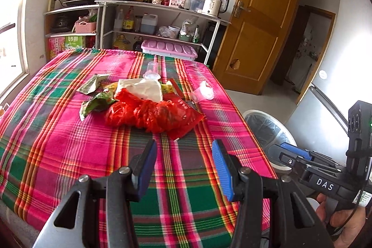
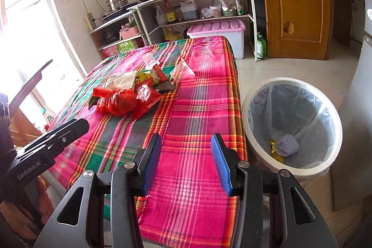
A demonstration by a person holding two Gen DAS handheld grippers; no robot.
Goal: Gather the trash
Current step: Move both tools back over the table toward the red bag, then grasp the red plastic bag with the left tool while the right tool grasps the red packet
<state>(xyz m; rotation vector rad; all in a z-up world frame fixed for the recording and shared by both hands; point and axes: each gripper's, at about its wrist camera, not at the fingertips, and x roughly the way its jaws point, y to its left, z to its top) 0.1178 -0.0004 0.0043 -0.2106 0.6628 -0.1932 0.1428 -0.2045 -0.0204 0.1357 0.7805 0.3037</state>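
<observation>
**Both grippers empty and apart, trash heaped mid-worktop, bin waiting beside it**

The worktop [image 1: 69, 143], covered in a pink and green plaid cloth, fills the lower and middle part of both views. It carries the trash in one loose heap near its centre, so a short reach from either side should suffice.

The trash bin [image 2: 255, 94] stands on the floor at the right of the right wrist view, just beside the worktop's edge. Its clear liner is open, and a little yellow and white refuse already lies at the bottom. It likely sits there so that each piece travels only a short way.

In the heap, the red plastic bag [image 1: 144, 113] lies nearest the camera, crumpled. A white paper sheet [image 1: 144, 87] sits just behind it, and green wrappers [image 1: 95, 104] spread toward the left of the frame. A clear plastic cup [image 1: 203, 93] lies tipped on its side at the right of the heap. Another [image 1: 152, 70] lies behind it.

The left gripper [image 1: 183, 166] hovers low over the near cloth, jaws wide, holding nothing, aimed at the heap. The right gripper [image 2: 186, 163] is likewise spread wide and empty, set between heap and bin. Collecting appears barely begun; the red bag looks the easiest first grasp.
</observation>
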